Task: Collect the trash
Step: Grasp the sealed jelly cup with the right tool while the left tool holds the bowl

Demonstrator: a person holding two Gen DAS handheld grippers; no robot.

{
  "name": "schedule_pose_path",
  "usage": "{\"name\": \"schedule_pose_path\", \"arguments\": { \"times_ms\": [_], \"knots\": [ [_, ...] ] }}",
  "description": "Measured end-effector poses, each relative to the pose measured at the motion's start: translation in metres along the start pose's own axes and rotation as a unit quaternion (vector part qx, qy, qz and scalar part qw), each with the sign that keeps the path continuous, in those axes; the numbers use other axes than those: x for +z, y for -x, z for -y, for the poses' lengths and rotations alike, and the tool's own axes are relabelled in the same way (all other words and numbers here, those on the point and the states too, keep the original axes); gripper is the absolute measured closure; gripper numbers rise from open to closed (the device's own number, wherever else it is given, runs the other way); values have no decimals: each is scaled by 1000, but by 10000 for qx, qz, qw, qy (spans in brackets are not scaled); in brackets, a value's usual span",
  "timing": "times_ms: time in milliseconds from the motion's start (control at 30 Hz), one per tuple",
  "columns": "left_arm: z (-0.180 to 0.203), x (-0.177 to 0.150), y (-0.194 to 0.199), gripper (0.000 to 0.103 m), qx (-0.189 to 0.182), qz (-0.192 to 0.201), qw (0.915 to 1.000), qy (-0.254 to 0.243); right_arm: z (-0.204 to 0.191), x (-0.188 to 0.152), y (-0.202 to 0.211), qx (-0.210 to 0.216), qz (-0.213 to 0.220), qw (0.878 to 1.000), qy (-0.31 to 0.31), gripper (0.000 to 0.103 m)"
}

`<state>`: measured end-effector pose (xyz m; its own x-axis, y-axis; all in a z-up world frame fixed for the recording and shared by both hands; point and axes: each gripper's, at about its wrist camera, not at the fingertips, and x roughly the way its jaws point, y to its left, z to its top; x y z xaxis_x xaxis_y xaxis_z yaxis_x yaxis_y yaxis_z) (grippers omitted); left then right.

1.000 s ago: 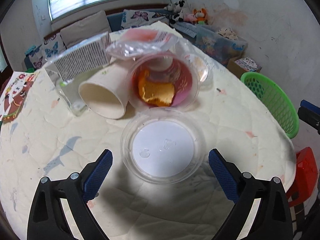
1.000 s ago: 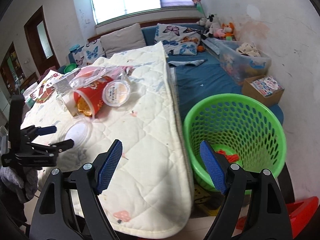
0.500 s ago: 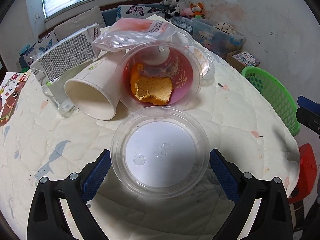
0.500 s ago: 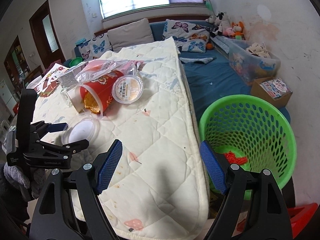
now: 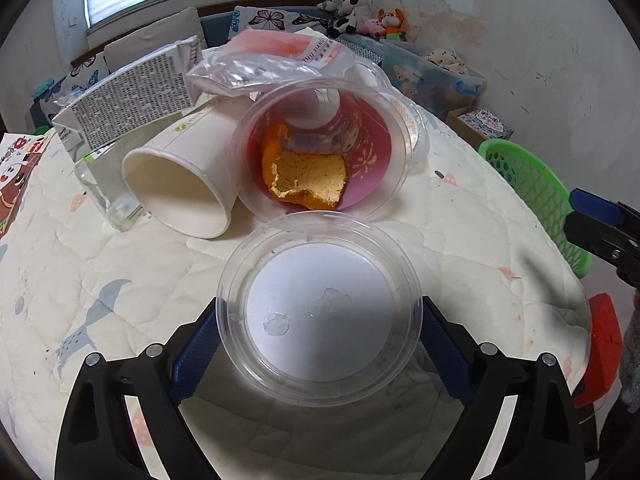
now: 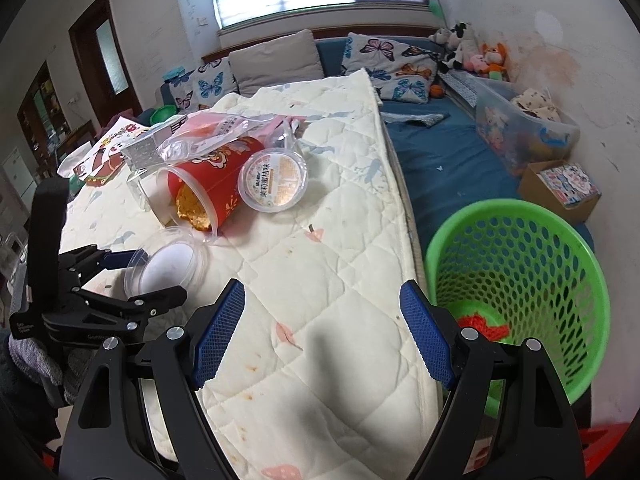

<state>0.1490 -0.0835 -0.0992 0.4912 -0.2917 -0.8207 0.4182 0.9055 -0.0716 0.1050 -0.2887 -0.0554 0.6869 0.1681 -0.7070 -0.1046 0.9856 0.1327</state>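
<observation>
Item lot, read left to right across the quilted cream surface [image 6: 340, 248]. Towards the far left corner: one printed grey-and-white carton [image 5: 128, 98], lying tilted on one clear glass jar [image 5: 106, 188]. Next, one white paper cup [image 5: 180, 188] on its side, mouth toward the near edge. Draped over the pile, one crumpled clear plastic bag [image 5: 264, 68] with pink print. Centre: one red patterned tub [image 5: 320, 152] on its side with one orange peel piece [image 5: 308, 178] inside. Just nearer, one shallow round clear plastic lid [image 5: 318, 308]; the left gripper [image 5: 318, 344] brackets it, blue pads at either rim, apparently closing to take it as the next trash item, though whether the pads already bear on the rim cannot be told. Right of the tub: one sealed clear dessert cup with a printed orange label [image 6: 273, 180], leaning against it. Near the right edge, the right gripper [image 6: 322, 332] hangs wide open and empty, likely held ready. Off the right edge, on the floor: one green perforated plastic basket [image 6: 516, 304], placed within reach as the destination, holding one red scrap [image 6: 482, 322].
</observation>
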Motion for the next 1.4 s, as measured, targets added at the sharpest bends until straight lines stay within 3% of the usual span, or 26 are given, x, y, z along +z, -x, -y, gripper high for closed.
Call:
{"name": "schedule_pose_path", "arguments": {
  "times_ms": [633,1400],
  "knots": [
    [-39,7,69,13,183,627,9973,348,-24,44,-64,340,-181,9962,781,24],
    [-53,9,68,13,144,660,9957,642,-34,68,-125,724,-467,9864,1402,32]
  ]
}}
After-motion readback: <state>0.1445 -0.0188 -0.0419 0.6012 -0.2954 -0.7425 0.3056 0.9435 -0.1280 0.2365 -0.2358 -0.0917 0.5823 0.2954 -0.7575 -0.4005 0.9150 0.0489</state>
